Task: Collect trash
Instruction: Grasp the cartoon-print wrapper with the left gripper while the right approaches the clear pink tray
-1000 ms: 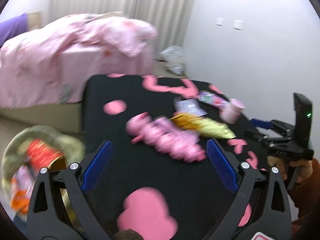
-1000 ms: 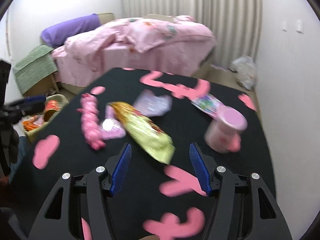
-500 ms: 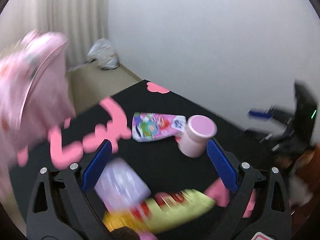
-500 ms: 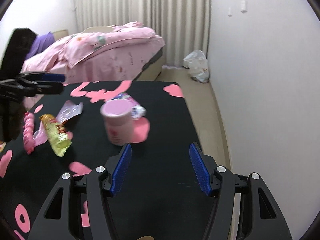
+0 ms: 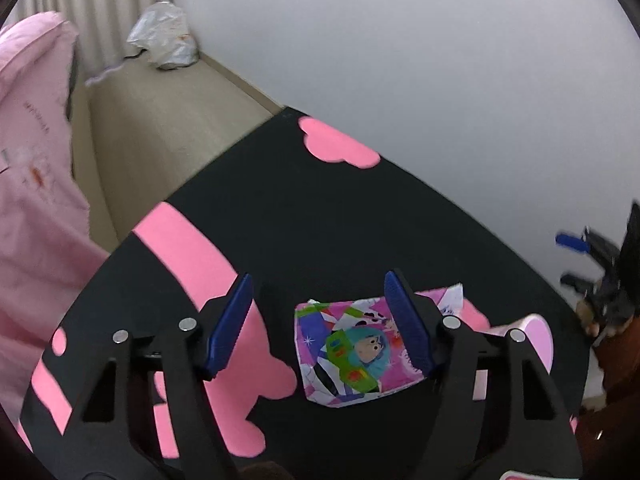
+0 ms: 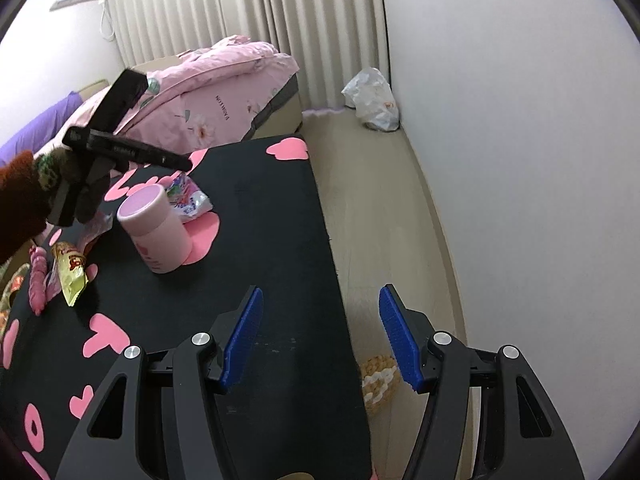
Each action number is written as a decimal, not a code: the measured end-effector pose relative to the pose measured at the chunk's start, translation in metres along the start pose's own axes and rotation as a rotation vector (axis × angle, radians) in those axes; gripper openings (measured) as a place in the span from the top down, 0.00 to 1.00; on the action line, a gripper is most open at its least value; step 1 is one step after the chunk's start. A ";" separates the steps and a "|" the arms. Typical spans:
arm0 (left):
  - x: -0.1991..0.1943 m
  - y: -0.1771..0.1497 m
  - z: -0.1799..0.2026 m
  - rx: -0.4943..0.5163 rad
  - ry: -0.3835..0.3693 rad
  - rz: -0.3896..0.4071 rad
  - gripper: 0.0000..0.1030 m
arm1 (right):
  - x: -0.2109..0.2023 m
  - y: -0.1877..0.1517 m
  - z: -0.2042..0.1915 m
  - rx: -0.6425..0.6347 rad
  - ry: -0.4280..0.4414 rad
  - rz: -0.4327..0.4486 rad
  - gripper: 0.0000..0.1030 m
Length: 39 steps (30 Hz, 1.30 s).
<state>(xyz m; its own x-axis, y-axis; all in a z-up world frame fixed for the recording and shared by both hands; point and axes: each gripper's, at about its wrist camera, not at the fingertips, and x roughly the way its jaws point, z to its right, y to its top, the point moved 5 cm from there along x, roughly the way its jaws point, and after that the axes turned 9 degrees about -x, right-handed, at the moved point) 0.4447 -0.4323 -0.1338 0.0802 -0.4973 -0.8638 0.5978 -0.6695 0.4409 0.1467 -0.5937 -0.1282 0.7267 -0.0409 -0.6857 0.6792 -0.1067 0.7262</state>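
Your left gripper (image 5: 318, 328) hung with fingers spread wide over the cartoon-print wrapper (image 5: 356, 354), which lay flat on the black table (image 5: 320, 216), just beside the pink cup (image 6: 158, 232). The wrapper sat off-centre, partly under the right finger. You would have done well to shift right, drop until both pads straddled an edge, and pinch a crease without nudging the cup. Your right gripper (image 6: 320, 336) was likewise open and empty, out over the table's right edge, well apart from the trash.

Both wrist views look down close over the black table (image 5: 320, 220), sharing the cartoon wrapper (image 5: 356, 352).
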 end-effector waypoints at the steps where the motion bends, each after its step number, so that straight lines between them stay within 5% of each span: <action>1: 0.003 -0.002 0.002 0.012 -0.013 -0.014 0.37 | 0.001 0.000 0.003 0.010 0.009 0.001 0.44; 7: 0.003 -0.030 0.010 0.064 -0.031 -0.055 0.54 | 0.003 0.001 0.003 0.034 0.045 0.008 0.44; 15: -0.023 -0.064 0.023 0.016 0.106 -0.009 0.94 | 0.004 0.002 -0.010 0.024 0.062 0.001 0.44; 25: -0.133 -0.100 0.003 -0.242 0.139 0.186 0.98 | -0.025 0.023 -0.071 -0.074 0.125 0.085 0.44; 32: -0.207 -0.199 -0.004 -0.467 0.076 0.268 0.98 | -0.031 0.034 -0.140 -0.164 0.238 0.097 0.44; 39: -0.231 -0.295 0.010 -0.594 0.146 0.341 0.98 | -0.030 0.039 -0.207 -0.264 0.317 0.073 0.44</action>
<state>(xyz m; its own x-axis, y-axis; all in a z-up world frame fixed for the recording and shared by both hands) 0.2422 -0.1257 -0.0622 0.4222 -0.5187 -0.7434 0.8519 -0.0533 0.5210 0.1727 -0.3907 -0.0695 0.7416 0.2734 -0.6126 0.5979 0.1450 0.7884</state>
